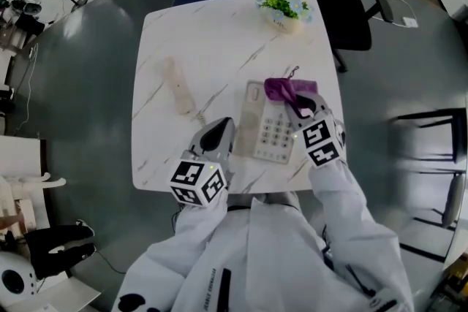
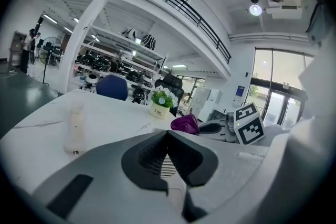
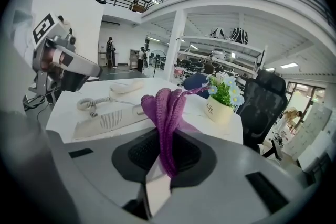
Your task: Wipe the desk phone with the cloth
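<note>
A white marble table [image 1: 219, 33] fills the middle of the head view, with the person's two white sleeves [image 1: 351, 215] reaching onto its near edge from below. Both forearms point away from the body and run nearly parallel, the right one stretched a little further over the table than the left.

The desk phone [image 1: 269, 129] lies flat near that edge, between the two grippers. The right gripper [image 1: 296, 106] is held over the phone's right side, its marker cube toward the person. Its jaws are clamped on the purple cloth [image 1: 287, 89] – the cloth bunches out past the fingertips and hangs over the phone's far right corner. Whether it touches the phone cannot be told.

The left gripper [image 1: 221, 129] sits just beside the phone's left edge, tips pointing away from the person. Its jaws are pressed together with nothing between them.

The handset [image 1: 178, 86] is off the phone, lying on the table to the left, its coiled cord [image 1: 200, 115] trailing back toward the phone. A small flower pot [image 1: 284, 2] stands near the far right corner – well apart from the phone.
</note>
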Tool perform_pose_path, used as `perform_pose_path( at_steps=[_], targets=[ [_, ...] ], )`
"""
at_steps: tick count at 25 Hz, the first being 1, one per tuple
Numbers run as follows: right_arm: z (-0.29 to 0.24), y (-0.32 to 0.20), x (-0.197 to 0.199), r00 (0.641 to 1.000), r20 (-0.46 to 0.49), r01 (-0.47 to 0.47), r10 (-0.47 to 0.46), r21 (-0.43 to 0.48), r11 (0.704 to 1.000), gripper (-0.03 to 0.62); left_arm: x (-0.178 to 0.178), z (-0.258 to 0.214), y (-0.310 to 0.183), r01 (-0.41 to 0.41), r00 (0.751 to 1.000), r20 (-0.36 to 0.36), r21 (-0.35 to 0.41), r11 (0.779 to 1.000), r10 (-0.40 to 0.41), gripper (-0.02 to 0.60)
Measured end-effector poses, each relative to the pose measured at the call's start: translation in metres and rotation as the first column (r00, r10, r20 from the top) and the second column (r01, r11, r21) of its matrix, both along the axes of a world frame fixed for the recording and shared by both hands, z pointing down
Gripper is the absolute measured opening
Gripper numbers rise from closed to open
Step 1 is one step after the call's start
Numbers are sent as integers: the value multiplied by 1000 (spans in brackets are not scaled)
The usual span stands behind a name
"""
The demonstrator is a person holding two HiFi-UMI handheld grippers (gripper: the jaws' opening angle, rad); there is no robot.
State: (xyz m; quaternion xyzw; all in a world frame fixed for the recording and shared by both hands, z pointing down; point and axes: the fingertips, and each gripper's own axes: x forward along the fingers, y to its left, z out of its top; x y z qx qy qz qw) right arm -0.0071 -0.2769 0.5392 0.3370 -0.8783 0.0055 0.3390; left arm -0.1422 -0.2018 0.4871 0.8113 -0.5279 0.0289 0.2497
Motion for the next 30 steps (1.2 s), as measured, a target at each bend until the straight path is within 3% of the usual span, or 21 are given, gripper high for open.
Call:
perform_pose_path(
  at_steps=[15, 30],
  targets=[
    [8, 29, -2, 999, 11, -33, 33, -21, 999, 41, 9, 2, 20, -68, 998, 2, 6, 998, 68, -3],
    [16, 64, -3, 1000, 21, 8, -7, -77, 997, 41, 19, 5, 57, -12, 1000, 2, -20, 1000, 12, -3]
  ],
)
